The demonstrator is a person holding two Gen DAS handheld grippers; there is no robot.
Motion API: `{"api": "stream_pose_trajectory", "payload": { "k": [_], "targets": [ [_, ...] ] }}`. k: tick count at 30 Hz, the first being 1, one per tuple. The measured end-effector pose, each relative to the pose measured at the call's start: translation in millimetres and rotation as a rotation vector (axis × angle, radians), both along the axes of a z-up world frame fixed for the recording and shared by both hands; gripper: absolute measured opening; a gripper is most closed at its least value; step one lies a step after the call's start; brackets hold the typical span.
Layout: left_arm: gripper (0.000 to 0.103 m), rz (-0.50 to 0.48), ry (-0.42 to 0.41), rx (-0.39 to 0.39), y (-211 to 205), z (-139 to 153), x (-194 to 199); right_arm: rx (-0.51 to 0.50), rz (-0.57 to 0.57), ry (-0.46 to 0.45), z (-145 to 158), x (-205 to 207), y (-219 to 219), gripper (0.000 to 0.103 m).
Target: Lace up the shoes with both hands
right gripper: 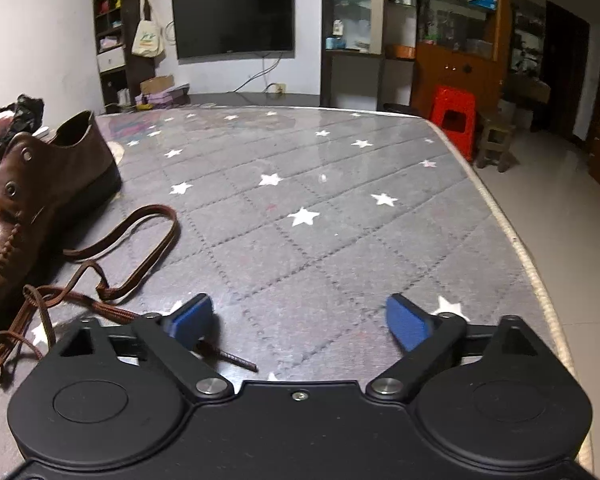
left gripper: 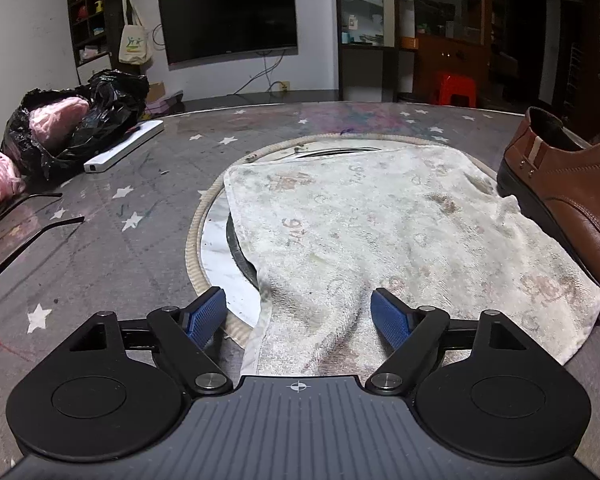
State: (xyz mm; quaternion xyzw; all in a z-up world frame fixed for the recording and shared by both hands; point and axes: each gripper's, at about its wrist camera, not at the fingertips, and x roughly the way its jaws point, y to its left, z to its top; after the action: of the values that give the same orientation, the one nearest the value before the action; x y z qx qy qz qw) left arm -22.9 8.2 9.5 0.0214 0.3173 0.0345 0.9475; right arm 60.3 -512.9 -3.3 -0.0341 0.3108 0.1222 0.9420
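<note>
A brown leather shoe (left gripper: 572, 192) stands at the right edge of the left wrist view, partly on a dirty white towel (left gripper: 380, 240). It also shows at the left of the right wrist view (right gripper: 40, 184), with empty eyelets. A loose brown shoelace (right gripper: 112, 272) lies tangled on the table beside it; one tip (right gripper: 236, 360) lies just behind my right gripper's left finger. My left gripper (left gripper: 298, 312) is open and empty over the towel's near edge. My right gripper (right gripper: 300, 320) is open and empty over the table, right of the lace.
The grey star-patterned tabletop (right gripper: 320, 220) has its right edge (right gripper: 516, 240) close by. A round inset (left gripper: 212, 248) lies under the towel. A black bag with pink yarn (left gripper: 68, 120), a white bar (left gripper: 124, 152) and black-framed glasses (left gripper: 32, 232) lie at left.
</note>
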Motion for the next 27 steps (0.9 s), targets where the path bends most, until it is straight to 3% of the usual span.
{"api": "stream_pose_trajectory", "payload": {
  "k": [10,27],
  "targets": [
    [0.088,-0.014,0.007,-0.005,-2,-2,1,0.0,0.008,0.009,-1,7,10,0.103],
    [0.089,-0.013,0.007,-0.005,-3,-2,1,0.012,0.009,0.012,2,7,10,0.103]
  ]
}}
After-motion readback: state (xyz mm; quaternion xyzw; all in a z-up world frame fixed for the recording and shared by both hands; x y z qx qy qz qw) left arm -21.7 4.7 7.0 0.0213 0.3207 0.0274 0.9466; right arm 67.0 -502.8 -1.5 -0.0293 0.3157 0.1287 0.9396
